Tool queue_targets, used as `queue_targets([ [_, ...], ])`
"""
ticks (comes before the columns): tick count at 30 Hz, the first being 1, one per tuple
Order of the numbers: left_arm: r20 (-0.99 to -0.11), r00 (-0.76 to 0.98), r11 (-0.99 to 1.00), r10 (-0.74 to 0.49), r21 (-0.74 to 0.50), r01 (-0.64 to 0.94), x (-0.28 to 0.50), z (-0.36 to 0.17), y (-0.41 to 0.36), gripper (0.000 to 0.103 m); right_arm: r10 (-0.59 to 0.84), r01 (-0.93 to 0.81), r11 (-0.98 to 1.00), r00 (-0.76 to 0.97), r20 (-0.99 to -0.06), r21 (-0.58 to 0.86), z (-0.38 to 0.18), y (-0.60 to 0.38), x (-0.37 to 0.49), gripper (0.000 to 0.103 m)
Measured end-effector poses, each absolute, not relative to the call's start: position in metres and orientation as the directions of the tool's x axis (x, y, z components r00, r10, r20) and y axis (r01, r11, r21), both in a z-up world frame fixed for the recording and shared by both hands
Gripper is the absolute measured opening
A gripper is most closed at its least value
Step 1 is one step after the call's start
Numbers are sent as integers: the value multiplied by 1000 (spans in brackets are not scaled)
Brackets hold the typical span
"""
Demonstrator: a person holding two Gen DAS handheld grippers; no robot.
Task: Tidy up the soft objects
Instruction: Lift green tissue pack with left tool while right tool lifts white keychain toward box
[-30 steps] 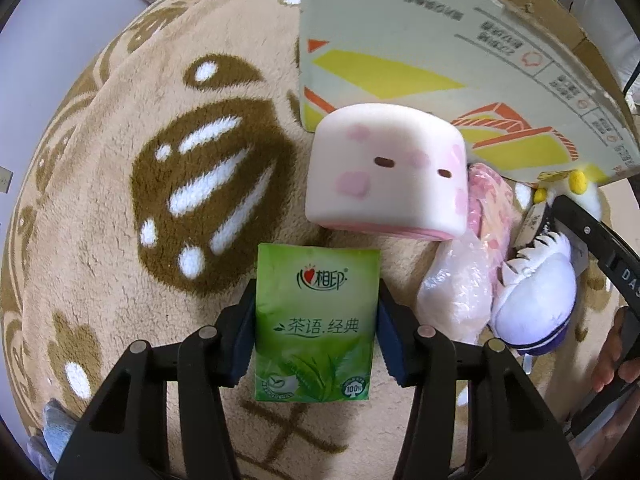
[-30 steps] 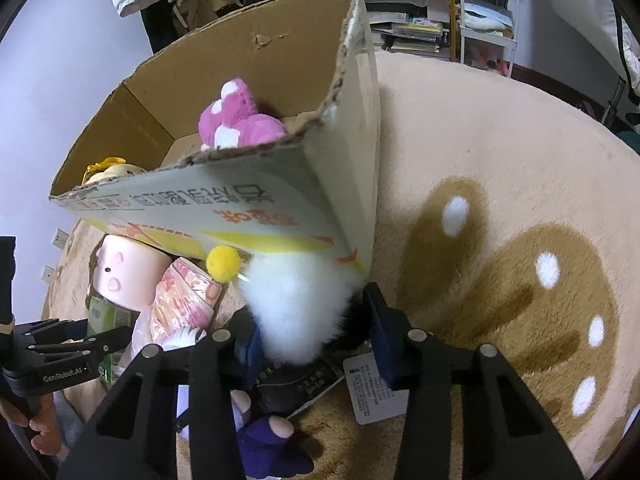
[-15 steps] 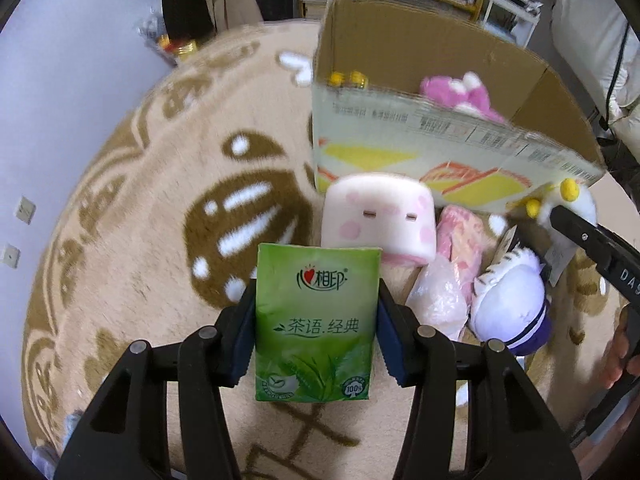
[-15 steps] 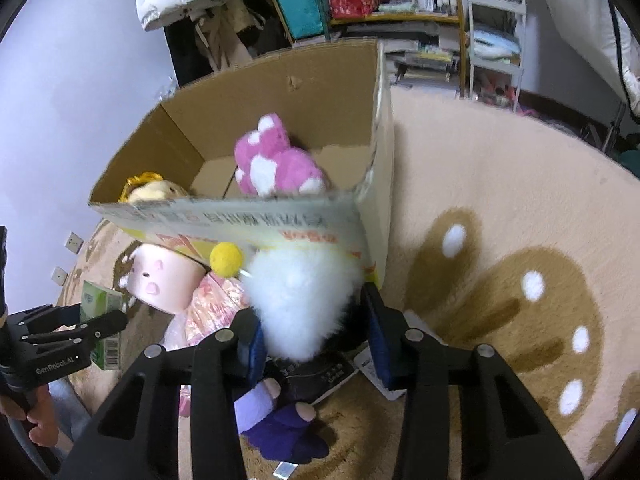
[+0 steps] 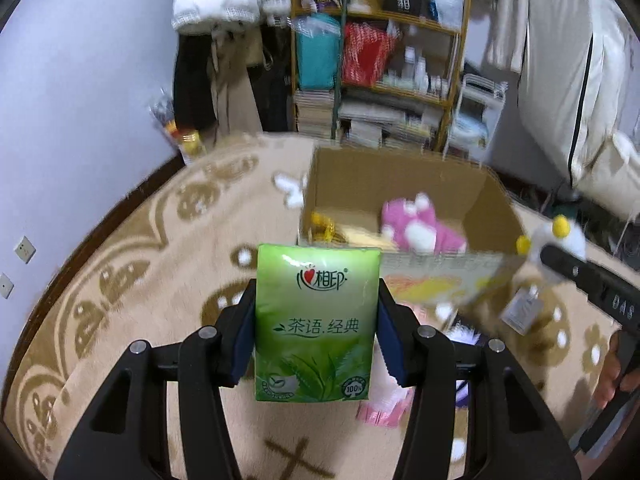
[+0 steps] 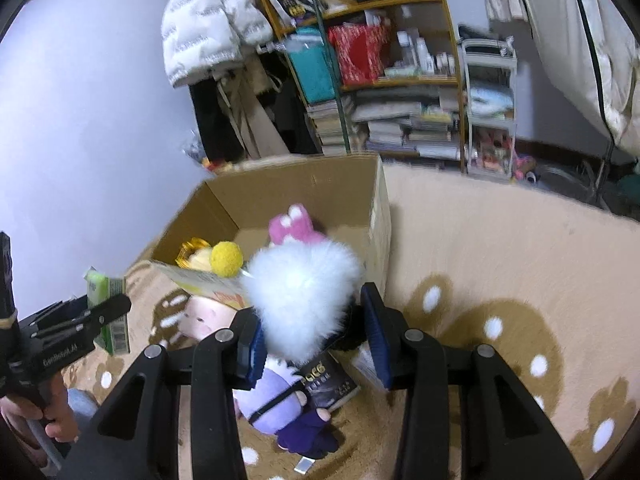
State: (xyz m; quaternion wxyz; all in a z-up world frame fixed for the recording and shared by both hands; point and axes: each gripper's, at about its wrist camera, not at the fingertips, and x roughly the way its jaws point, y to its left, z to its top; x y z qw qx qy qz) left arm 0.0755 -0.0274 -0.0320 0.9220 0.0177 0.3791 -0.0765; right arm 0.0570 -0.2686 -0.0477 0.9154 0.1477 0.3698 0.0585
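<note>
My left gripper [image 5: 317, 332] is shut on a green tissue pack [image 5: 316, 320], held upright above the rug. My right gripper [image 6: 314, 334] is shut on a fluffy white plush [image 6: 304, 300] with a yellow pompom [image 6: 226, 259]; the left wrist view shows the same white plush [image 5: 556, 240] at the right. Ahead stands an open cardboard box [image 5: 404, 188] with a pink plush [image 5: 416, 228] and a yellow toy [image 5: 326, 228] inside. The box [image 6: 340, 184] lies just beyond the white plush. On the rug below lie a purple plush [image 6: 280, 412] and a pale pink squishy toy [image 6: 208, 316].
A beige rug with brown patterns [image 6: 500, 260] covers the floor. Behind the box stand cluttered shelves [image 5: 376, 60] with books, bags and a white jacket [image 6: 204, 20]. A white cart [image 6: 488, 108] is at the right. A pink packet [image 5: 380, 412] lies under the tissue pack.
Both grippers have risen with their loads and tilted up, so the box interior and the shelves now show. The toys on the rug have dropped low in view.
</note>
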Motion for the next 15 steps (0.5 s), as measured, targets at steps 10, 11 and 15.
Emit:
queue_targets([
  [10,-517,837,983,-177,-44,181,79,21,-26,52,150,-49,977,848,-509,206,1,-245,45,45],
  [11,-513,841,983,-173,-31,183,81,23,-27,52,146,-51,979,853,-500,199,4,-244,47,45],
  [15,-489,859,982,-152,23,187,85,29,-33,52,131,-48,982,869,-477,184,15,-244,53,45],
])
